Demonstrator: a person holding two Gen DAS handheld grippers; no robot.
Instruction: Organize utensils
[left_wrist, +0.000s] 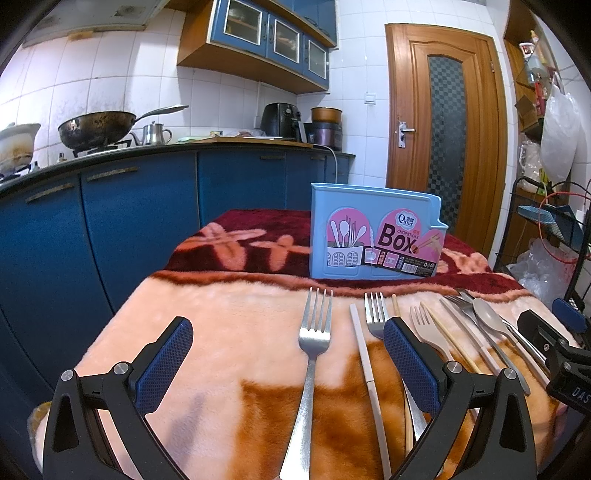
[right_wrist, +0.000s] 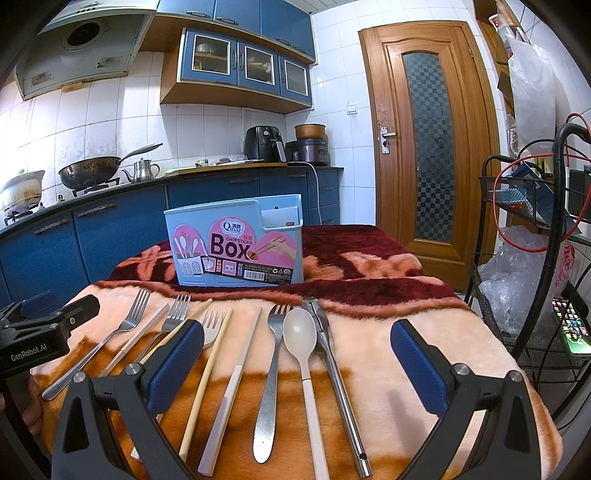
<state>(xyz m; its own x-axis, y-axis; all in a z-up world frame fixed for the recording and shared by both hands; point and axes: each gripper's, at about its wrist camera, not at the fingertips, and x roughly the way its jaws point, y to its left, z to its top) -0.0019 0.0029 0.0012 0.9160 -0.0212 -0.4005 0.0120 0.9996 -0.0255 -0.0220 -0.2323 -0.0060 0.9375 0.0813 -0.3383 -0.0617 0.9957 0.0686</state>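
A light blue chopsticks box (left_wrist: 373, 236) stands upright at the back of the blanket-covered table, also in the right wrist view (right_wrist: 236, 243). Several utensils lie in a row in front of it. My left gripper (left_wrist: 288, 343) is open above a metal fork (left_wrist: 314, 336), with a white chopstick (left_wrist: 365, 362) beside it. My right gripper (right_wrist: 297, 350) is open above a metal fork (right_wrist: 271, 369), a beige spoon (right_wrist: 301, 336) and a metal utensil (right_wrist: 332, 362). Wooden and white chopsticks (right_wrist: 236, 380) lie to the left. Both grippers hold nothing.
The table carries an orange and maroon blanket (right_wrist: 388, 295). Blue kitchen cabinets (left_wrist: 129, 221) with a wok stand to the left. A wooden door (right_wrist: 428, 147) is behind. A black wire rack (right_wrist: 535, 258) with bags and cables stands to the right.
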